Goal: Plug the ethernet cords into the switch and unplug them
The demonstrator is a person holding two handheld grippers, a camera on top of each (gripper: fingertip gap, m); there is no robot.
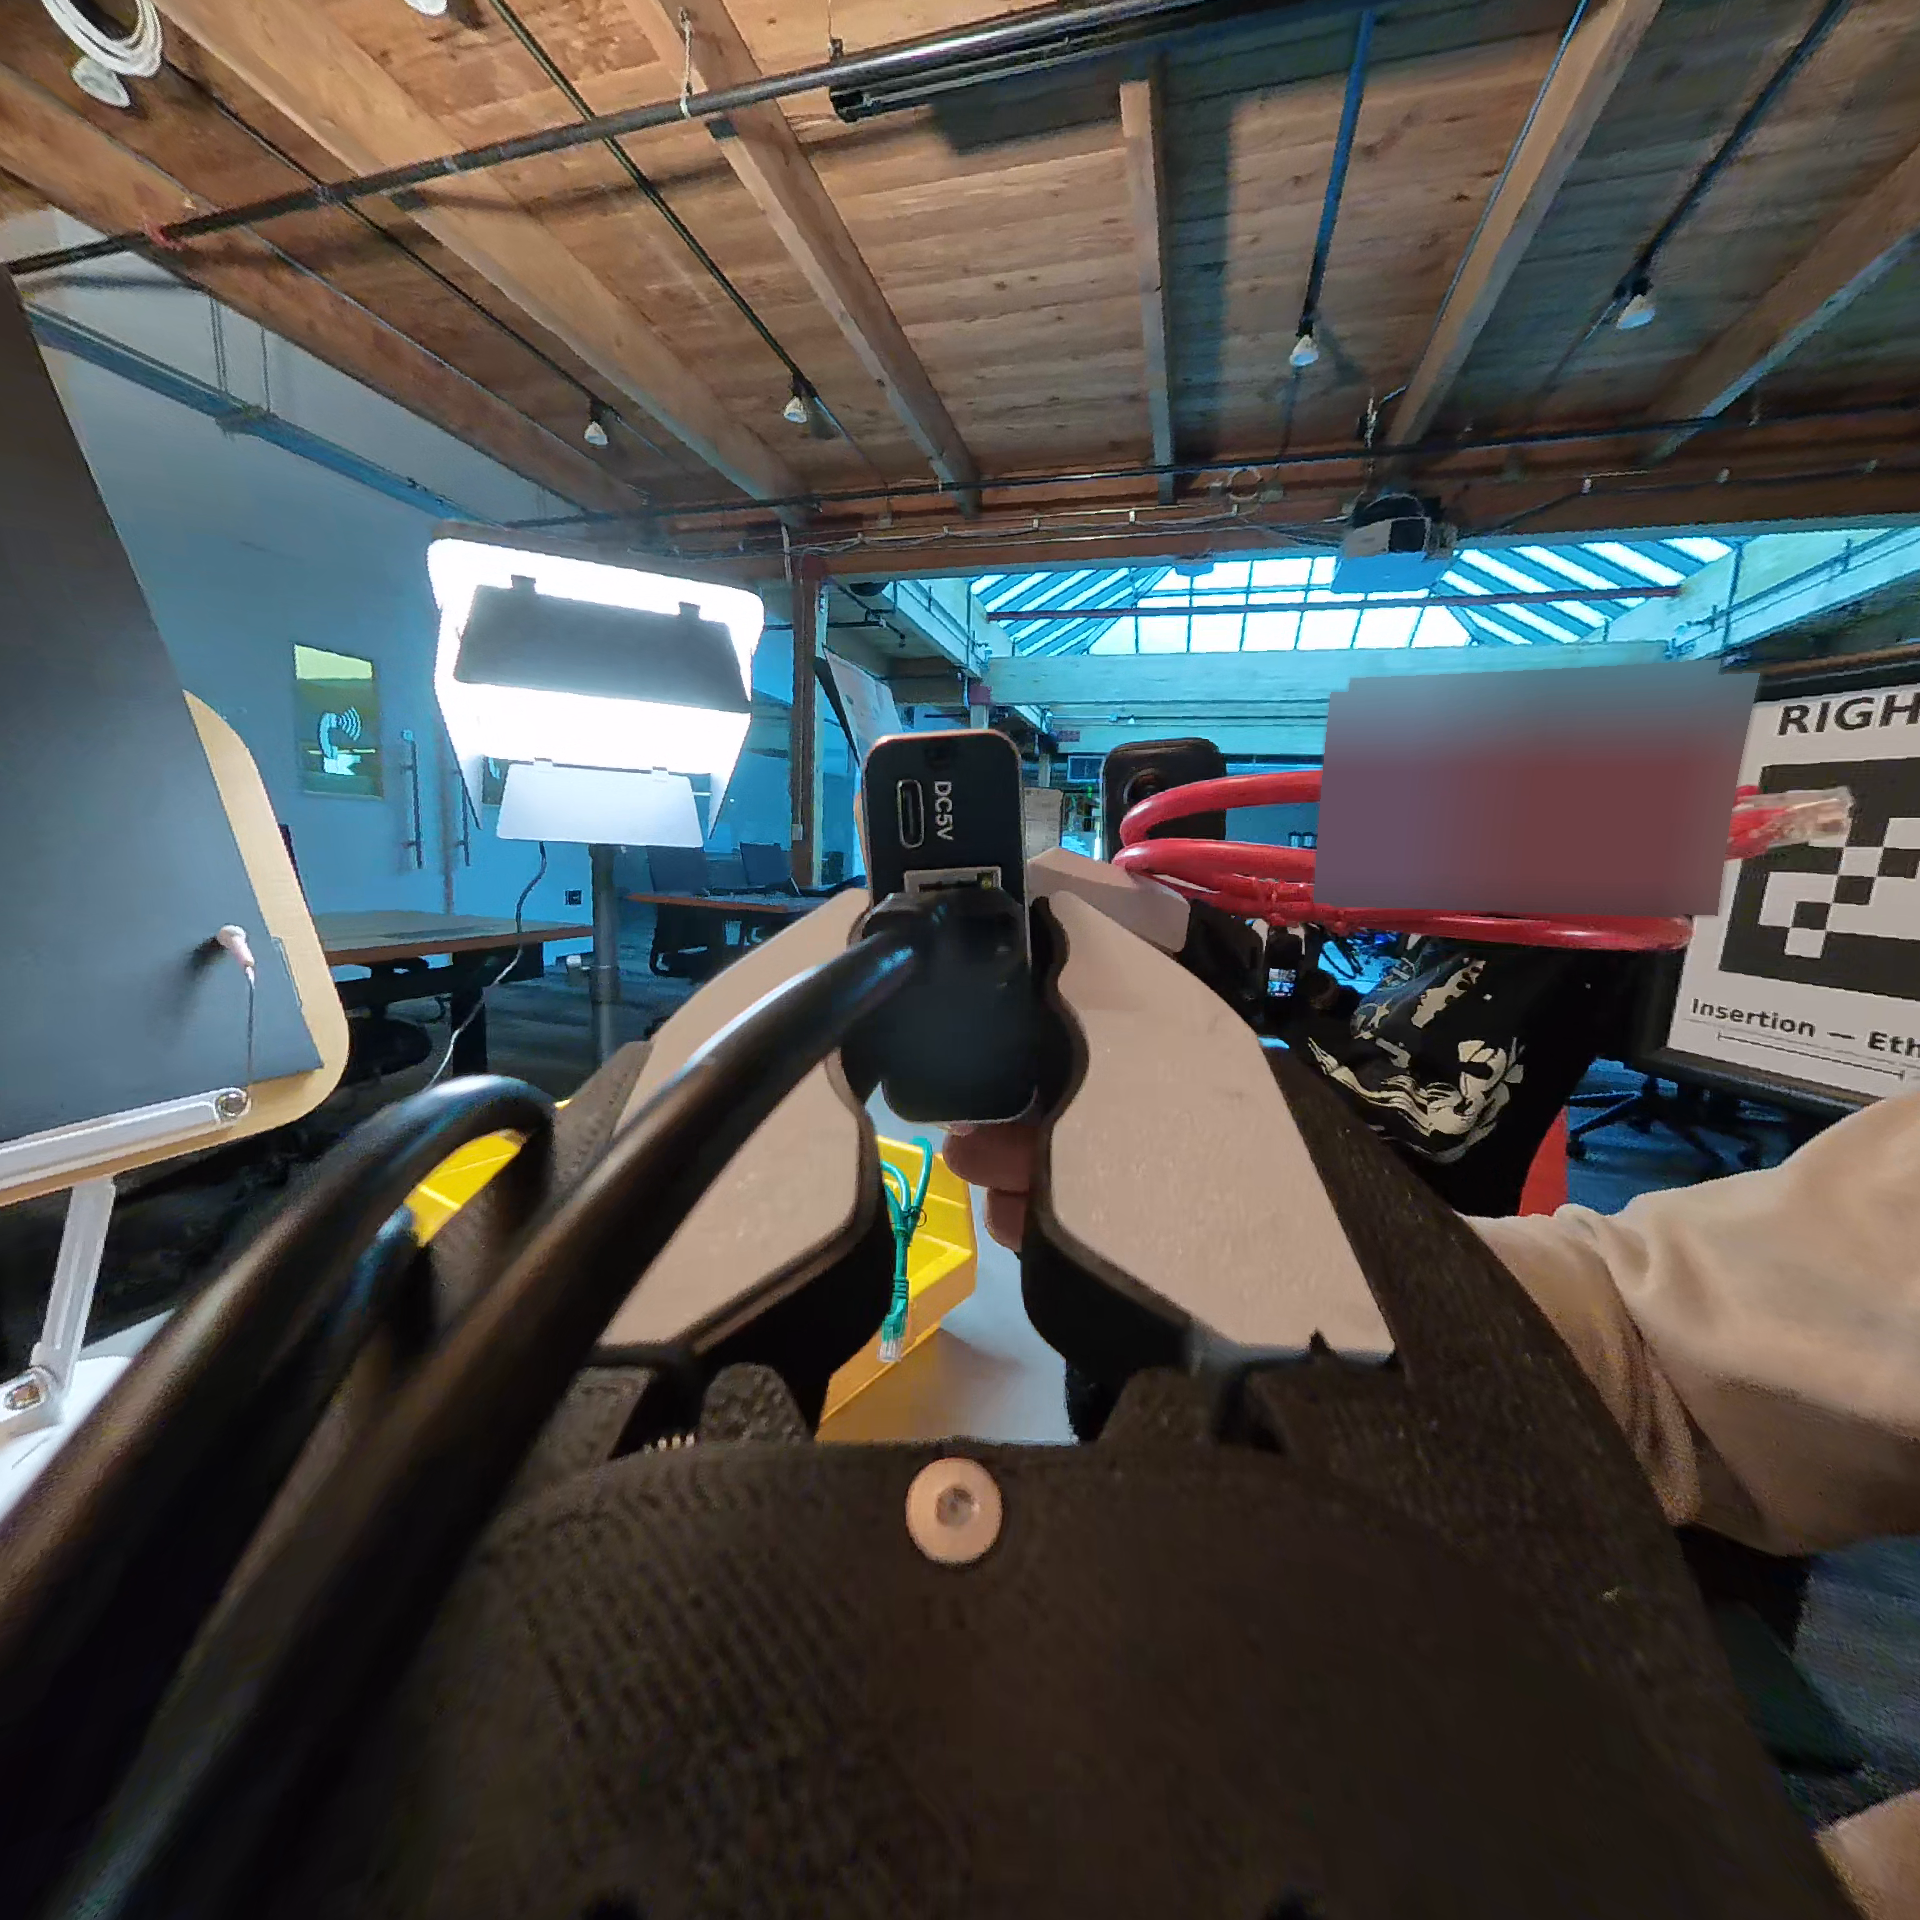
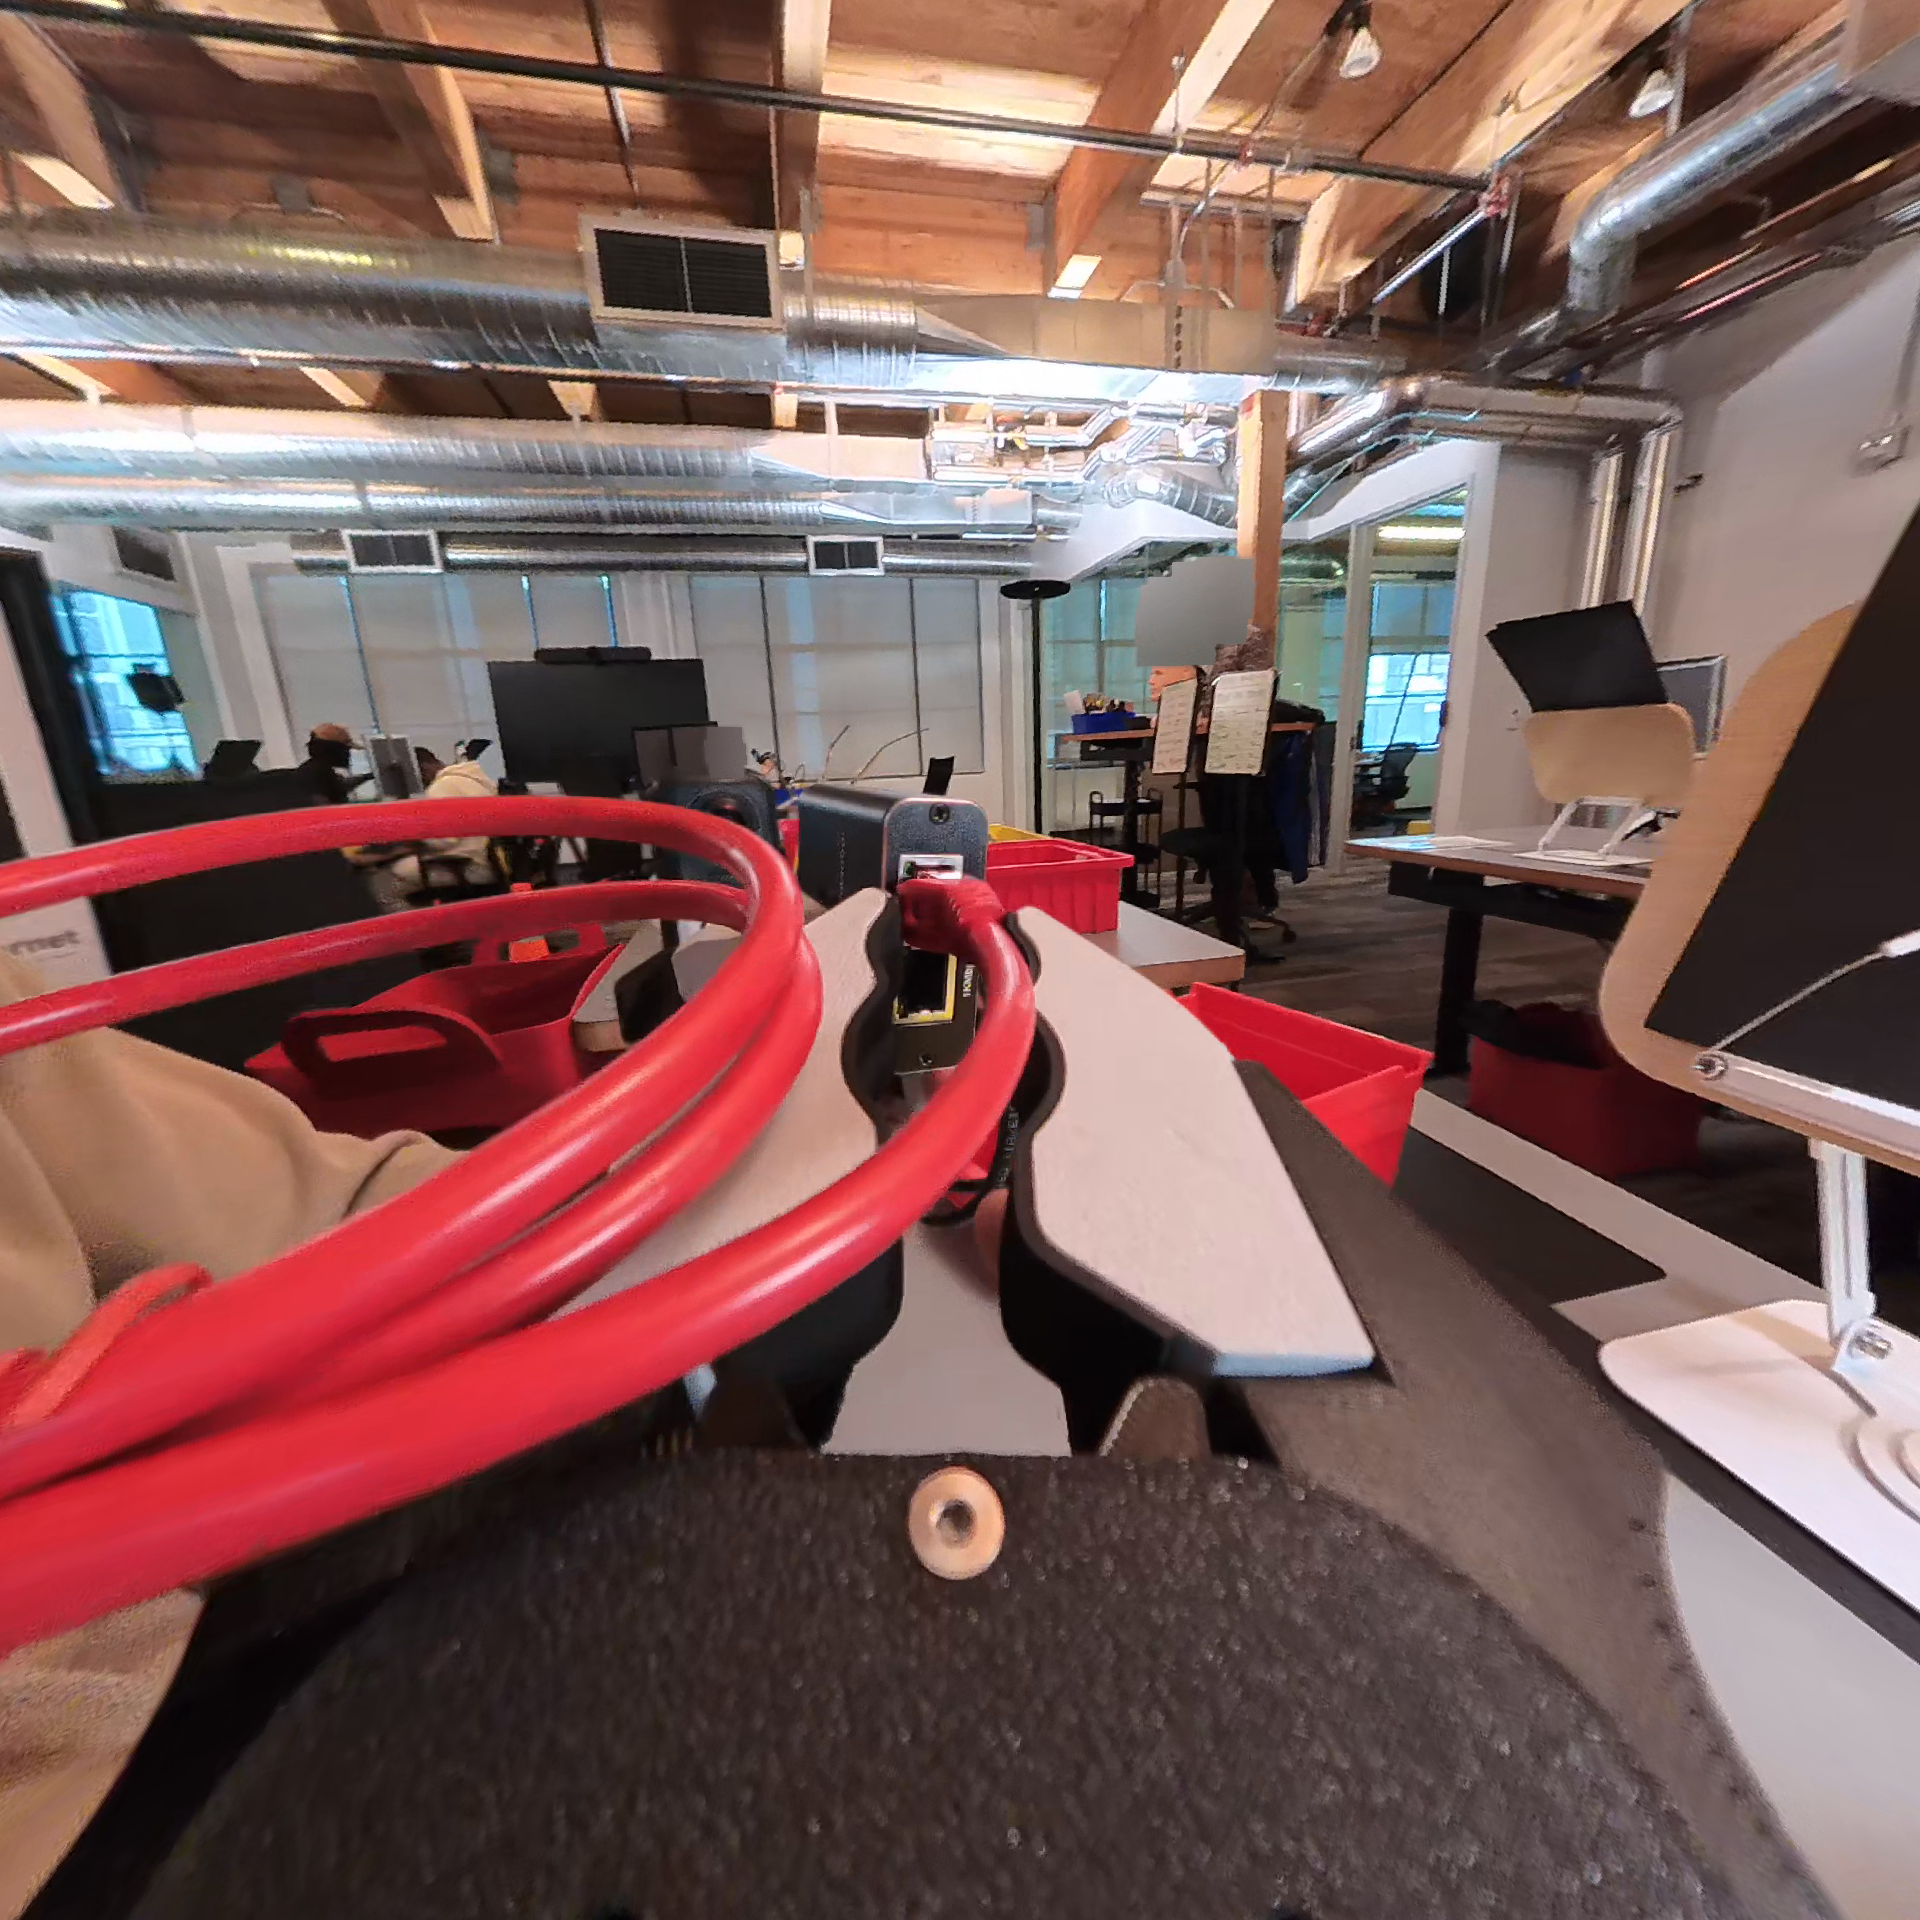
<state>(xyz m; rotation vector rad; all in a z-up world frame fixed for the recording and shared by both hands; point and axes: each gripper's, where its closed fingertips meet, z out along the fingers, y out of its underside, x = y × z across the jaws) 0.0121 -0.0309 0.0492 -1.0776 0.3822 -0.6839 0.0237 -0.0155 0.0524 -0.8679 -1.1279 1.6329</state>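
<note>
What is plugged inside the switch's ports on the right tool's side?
The red cord's plug sits in the upper port of the switch. The port below looks empty. The switch's lower end is hidden between the right tool's fingers.

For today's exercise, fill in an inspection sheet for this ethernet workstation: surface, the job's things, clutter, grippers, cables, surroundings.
Surface: pale table, mostly hidden.
Job's things: small black switch held up between both grippers.
Clutter: yellow bin; red bins.
Grippers: left gripper shut on the black cable's plug; right gripper shut on the switch.
Cables: black cable and red cable plugged in; green cable loose in the yellow bin.
Surroundings: open office, wooden ceiling, studio light.
</note>
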